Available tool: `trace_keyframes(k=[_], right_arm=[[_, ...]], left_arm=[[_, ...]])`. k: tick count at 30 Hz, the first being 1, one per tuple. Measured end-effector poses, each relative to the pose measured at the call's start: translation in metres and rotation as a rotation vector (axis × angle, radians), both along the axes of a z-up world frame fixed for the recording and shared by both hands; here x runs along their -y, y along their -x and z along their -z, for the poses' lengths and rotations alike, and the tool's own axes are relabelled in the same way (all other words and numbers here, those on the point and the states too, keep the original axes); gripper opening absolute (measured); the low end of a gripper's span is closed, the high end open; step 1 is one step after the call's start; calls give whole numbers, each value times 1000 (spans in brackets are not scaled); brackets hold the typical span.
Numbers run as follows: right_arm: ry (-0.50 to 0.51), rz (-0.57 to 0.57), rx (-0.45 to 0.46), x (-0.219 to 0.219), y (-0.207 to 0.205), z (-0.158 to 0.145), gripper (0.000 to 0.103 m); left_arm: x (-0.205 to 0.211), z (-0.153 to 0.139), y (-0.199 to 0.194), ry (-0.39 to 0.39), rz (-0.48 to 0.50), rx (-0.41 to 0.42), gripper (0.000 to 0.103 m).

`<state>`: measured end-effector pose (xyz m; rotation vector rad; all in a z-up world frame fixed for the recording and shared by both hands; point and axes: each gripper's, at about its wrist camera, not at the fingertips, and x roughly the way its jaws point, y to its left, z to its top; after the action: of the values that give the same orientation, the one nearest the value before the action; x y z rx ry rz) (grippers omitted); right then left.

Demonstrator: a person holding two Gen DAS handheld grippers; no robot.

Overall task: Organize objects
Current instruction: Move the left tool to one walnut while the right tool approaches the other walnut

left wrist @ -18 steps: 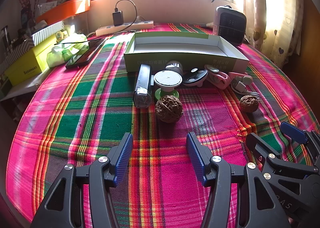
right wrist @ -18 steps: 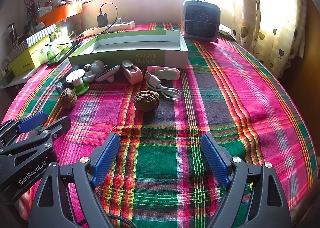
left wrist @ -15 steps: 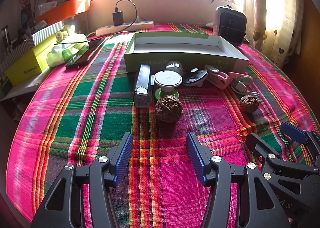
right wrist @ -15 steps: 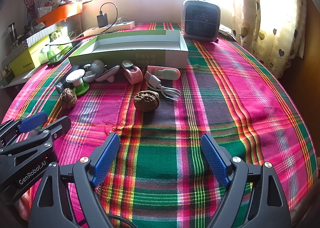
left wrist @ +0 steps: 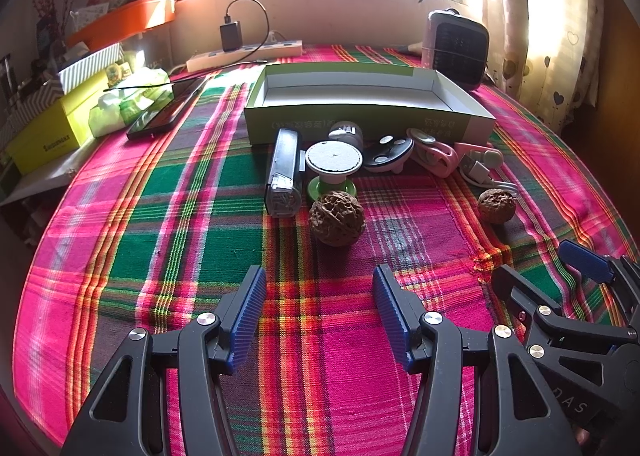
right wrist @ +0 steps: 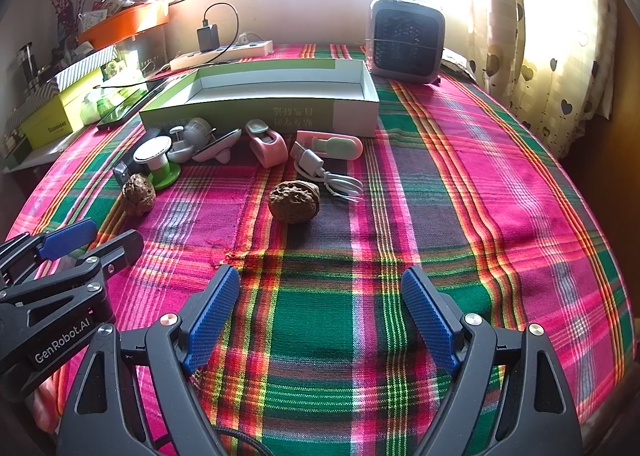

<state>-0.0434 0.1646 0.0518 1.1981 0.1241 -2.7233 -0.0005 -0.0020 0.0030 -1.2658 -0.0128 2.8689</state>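
Looking along our left tool [left wrist: 319,298], we see its blue pads spread apart with nothing between them, hovering over the plaid cloth [left wrist: 192,216] that covers the table; the right tool [right wrist: 320,302] is likewise wide open and empty. From the left view, a walnut [left wrist: 337,218] sits just ahead of the pads, touching a green spool [left wrist: 333,168], with a grey stapler [left wrist: 283,172] just beside the spool on its left. A second walnut [left wrist: 496,206] lies farther right, near a white cable [left wrist: 478,172]. The right view puts that second walnut [right wrist: 294,201] nearly straight ahead and shows the cable [right wrist: 328,172] more clearly, coiled beside a pink clip [right wrist: 332,143] and a pink tape holder [right wrist: 267,142], things partly crowded together in the left view. All these small things lie in a row before an open green-and-white box [left wrist: 360,120], whose inside looks bare in both views. Each camera catches the other tool at its edge: the right one at the left view's lower right, the left one, marked GenRobot.AI, at the right view's lower left. Behind the box stand a small heater [right wrist: 406,40] and a power strip [left wrist: 244,55] with a charger plugged in. A phone [left wrist: 166,110] and a yellow box [left wrist: 52,132] lie at the left, under a bright window with heart-patterned curtains [right wrist: 552,48].
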Motion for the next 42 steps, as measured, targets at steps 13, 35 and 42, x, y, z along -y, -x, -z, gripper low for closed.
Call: trace_keyframes(k=[13, 35, 42], right_arm=[[-5, -50, 31, -1, 7, -2, 84], [1, -116, 67, 7, 46, -5, 70], [-6, -113, 65, 9, 50, -6, 59]], left_arm=[[2, 0, 4, -5, 33, 15, 54], [10, -4, 36, -91, 77, 18, 54], [10, -5, 41, -82, 72, 18, 46]])
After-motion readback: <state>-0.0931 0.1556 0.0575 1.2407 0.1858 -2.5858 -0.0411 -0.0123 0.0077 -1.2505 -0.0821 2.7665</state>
